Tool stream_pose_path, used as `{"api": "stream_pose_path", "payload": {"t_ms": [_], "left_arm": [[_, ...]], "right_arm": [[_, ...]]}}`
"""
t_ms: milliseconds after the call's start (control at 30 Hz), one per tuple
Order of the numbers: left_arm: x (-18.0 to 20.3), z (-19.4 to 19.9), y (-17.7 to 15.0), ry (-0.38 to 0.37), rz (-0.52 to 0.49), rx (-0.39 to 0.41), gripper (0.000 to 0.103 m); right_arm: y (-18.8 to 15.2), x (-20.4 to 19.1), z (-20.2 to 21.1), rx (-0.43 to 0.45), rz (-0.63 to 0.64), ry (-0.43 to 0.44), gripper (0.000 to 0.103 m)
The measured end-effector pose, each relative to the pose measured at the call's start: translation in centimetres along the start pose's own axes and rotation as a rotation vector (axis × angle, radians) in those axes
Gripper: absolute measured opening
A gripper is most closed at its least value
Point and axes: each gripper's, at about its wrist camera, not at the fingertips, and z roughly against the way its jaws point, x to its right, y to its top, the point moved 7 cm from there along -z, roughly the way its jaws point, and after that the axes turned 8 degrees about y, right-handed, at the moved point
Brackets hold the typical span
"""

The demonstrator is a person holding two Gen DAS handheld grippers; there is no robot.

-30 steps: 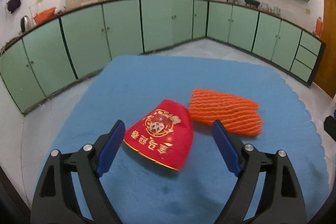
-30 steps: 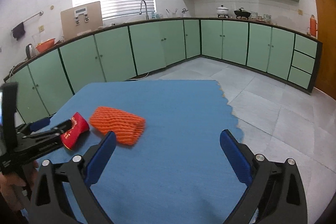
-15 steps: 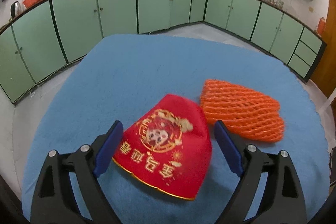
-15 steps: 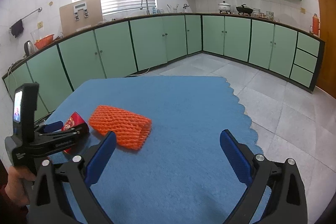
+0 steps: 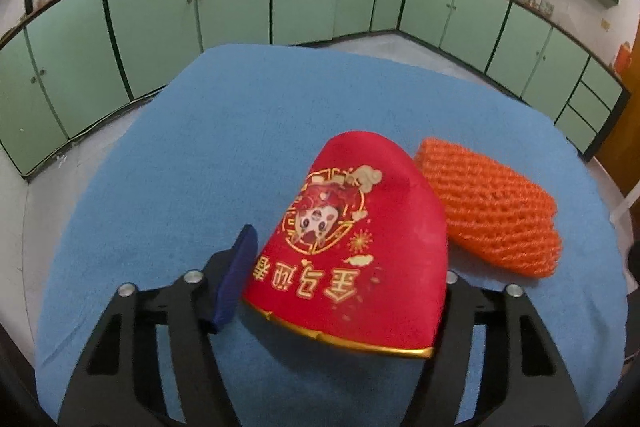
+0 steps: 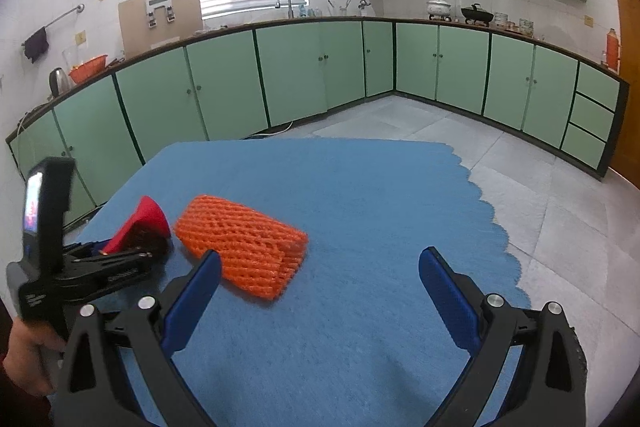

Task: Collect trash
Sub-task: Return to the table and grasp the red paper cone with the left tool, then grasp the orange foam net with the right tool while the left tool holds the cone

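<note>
I see one blue mat (image 6: 360,211) ringed by green cabinets (image 6: 320,75), carrying two pieces of trash: an orange foam net (image 6: 244,247) just right of one red paper cup (image 5: 352,247), nearly touching it. My left gripper (image 5: 340,287) has just been closing and now clamps the cup's rim end, while my right gripper (image 6: 320,287) hangs wide apart nearer me than the net, holding nothing.

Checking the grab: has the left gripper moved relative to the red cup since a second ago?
Yes. The left gripper has advanced around the red cup on the blue mat; its jaws have just been closing around it.
</note>
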Motion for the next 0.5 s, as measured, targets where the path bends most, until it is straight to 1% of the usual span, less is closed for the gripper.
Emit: {"api": "stream_pose_path", "payload": {"t_ms": [33, 67, 100, 167, 233, 367, 433, 500], "left_arm": [[-0.1, 0.2, 0.1, 0.004, 0.005, 0.010, 0.052], [-0.2, 0.5, 0.1, 0.007, 0.008, 0.019, 0.023], [-0.2, 0.6, 0.1, 0.003, 0.012, 0.015, 0.021], [-0.2, 0.5, -0.3, -0.034, 0.040, -0.007, 0.019], [-0.2, 0.6, -0.5, -0.032, 0.041, 0.001, 0.019], [-0.3, 1.2, -0.7, -0.062, 0.066, 0.003, 0.017], [-0.2, 1.3, -1.1, -0.064, 0.055, 0.000, 0.016], [0.3, 1.2, -1.2, -0.062, 0.036, -0.001, 0.016]], "right_arm": [[0.0, -0.1, -0.4, -0.006, 0.001, 0.004, 0.097], [0.1, -0.3, -0.7, -0.011, 0.003, 0.007, 0.097], [0.1, -0.5, -1.3, -0.018, 0.007, 0.013, 0.097], [0.1, -1.0, -2.4, -0.042, 0.017, 0.027, 0.096], [0.1, -1.5, -3.4, -0.063, 0.024, 0.038, 0.095], [0.0, -2.4, -4.9, -0.088, 0.029, 0.050, 0.094], [-0.2, -2.5, -5.5, -0.104, 0.027, 0.048, 0.094], [-0.5, -2.5, -6.1, -0.122, 0.018, 0.042, 0.090]]}}
